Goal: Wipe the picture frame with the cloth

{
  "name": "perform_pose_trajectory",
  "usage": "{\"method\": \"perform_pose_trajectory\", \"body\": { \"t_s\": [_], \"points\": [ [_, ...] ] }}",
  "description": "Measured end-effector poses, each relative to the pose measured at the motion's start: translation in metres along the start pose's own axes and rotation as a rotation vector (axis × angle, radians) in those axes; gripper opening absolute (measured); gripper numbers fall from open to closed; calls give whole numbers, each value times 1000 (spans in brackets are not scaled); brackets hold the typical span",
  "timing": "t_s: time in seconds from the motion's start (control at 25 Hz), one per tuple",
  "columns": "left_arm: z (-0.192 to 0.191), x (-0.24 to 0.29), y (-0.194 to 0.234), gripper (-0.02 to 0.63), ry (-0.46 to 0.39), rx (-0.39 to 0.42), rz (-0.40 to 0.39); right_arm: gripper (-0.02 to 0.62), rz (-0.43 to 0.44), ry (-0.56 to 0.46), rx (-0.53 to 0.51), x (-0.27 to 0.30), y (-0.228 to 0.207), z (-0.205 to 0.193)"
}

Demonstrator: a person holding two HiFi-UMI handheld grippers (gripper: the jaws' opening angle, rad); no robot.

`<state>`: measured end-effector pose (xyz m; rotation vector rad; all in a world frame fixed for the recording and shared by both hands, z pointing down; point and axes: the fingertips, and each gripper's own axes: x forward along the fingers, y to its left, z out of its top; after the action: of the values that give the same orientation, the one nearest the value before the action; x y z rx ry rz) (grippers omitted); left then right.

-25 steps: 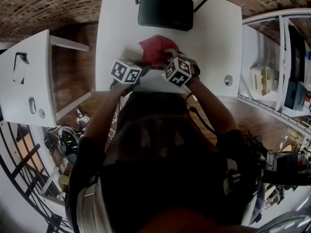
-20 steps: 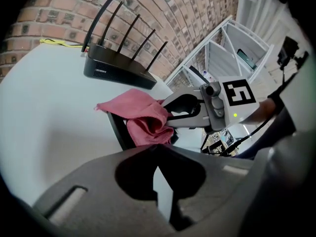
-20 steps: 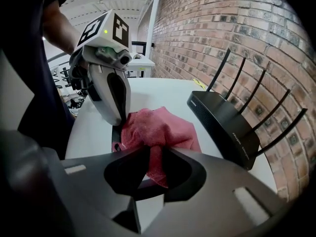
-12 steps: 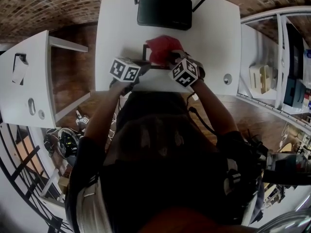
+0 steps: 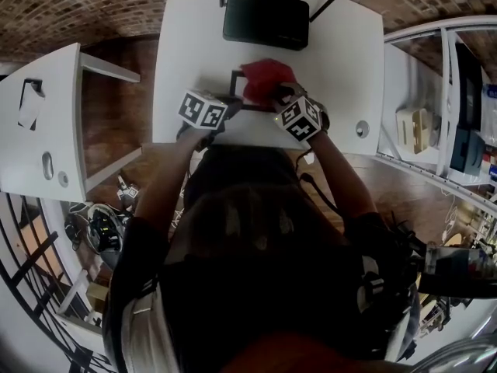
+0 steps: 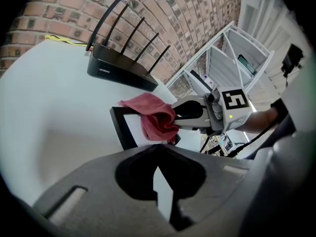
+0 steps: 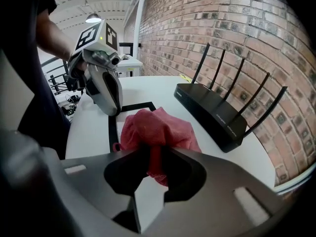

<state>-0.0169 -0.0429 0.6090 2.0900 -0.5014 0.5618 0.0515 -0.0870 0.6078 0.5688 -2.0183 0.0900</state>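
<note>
A black picture frame (image 5: 235,84) lies flat on the white table (image 5: 342,61). A red cloth (image 5: 266,80) sits bunched on its right part, with my right gripper (image 5: 279,95) shut on it. The right gripper view shows the cloth (image 7: 155,130) pinched between the jaws of that gripper (image 7: 155,154), over the frame (image 7: 138,106). My left gripper (image 5: 221,103) is shut, its tips down at the frame's near left edge (image 6: 118,125). In the left gripper view the cloth (image 6: 155,116) hangs from the right gripper (image 6: 177,117).
A black router (image 5: 265,18) with several antennas stands at the table's far edge, just behind the frame. A white side table (image 5: 46,123) is on the left. White shelving (image 5: 435,130) with boxes is on the right. The person's body fills the near side.
My right gripper has slid the cloth to the right across the frame, uncovering the frame's left edge. The left gripper has stayed put.
</note>
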Motion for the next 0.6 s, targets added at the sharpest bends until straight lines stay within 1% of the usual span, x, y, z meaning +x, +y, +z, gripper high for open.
{"method": "perform_pose_trajectory", "body": {
  "t_s": [0.32,0.6],
  "points": [
    [0,0,0,2,-3,16,19,78,-39,3,74,-12,-13,-20],
    [-1,0,0,2,-4,24,29,78,-48,18,133,-17,-17,-34]
  ]
}}
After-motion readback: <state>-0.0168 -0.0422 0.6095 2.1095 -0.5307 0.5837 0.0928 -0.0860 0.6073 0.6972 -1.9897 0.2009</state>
